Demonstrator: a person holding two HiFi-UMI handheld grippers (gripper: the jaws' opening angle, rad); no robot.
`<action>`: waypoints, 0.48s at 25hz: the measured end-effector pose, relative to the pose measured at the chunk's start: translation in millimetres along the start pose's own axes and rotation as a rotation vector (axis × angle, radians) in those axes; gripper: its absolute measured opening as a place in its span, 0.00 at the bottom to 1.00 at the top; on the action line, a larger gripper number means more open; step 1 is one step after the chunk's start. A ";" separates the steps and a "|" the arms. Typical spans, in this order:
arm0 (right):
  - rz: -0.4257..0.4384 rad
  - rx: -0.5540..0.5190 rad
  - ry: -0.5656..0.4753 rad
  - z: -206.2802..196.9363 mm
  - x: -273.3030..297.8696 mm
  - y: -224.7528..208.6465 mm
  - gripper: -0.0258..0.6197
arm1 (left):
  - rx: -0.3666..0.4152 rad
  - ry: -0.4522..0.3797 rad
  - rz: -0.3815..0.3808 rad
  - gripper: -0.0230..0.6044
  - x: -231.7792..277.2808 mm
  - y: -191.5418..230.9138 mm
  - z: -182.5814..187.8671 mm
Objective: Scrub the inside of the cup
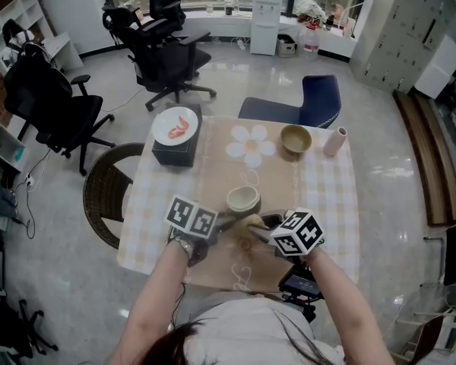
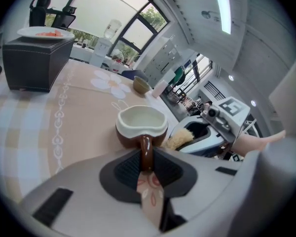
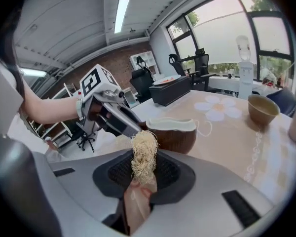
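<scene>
A brown cup with a cream inside stands upright on the beige table runner. My left gripper is shut on the cup's brown handle, seen between its pads in the left gripper view. The cup looks empty there. My right gripper is shut on a pale fibre scrub brush, whose bristles sit just right of the cup and outside its rim. In the right gripper view the cup lies just beyond the brush, with the left gripper at its left.
A black box carrying a white plate with red food stands at the table's far left. A brown bowl and a pink bottle stand at the far right. A blue chair, a wicker chair and office chairs surround the table.
</scene>
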State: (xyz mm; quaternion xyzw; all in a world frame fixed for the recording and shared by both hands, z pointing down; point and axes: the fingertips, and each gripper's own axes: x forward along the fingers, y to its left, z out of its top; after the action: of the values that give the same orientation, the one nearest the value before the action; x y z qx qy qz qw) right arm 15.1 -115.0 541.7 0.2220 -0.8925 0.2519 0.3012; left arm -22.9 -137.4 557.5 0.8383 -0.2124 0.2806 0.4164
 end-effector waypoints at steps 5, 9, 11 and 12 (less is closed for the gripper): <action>-0.066 -0.025 0.079 -13.8 5.3 -10.1 0.18 | -0.055 -0.017 -0.012 0.12 -0.7 1.7 1.4; -0.035 0.021 -0.004 2.3 -3.8 -3.0 0.18 | -0.123 -0.039 -0.032 0.12 -1.4 2.9 3.1; -0.032 0.017 -0.020 6.6 -2.9 -0.2 0.18 | -0.158 -0.049 -0.041 0.12 -2.3 3.4 3.3; -0.040 0.007 -0.015 6.0 -0.8 -0.3 0.18 | -0.173 -0.055 -0.046 0.12 -2.6 3.5 3.5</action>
State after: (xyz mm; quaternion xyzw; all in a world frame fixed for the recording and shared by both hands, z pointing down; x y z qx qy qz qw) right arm 13.3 -118.5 537.2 0.2425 -0.8894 0.2472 0.2986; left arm -25.9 -141.9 556.2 0.8113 -0.2277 0.2285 0.4875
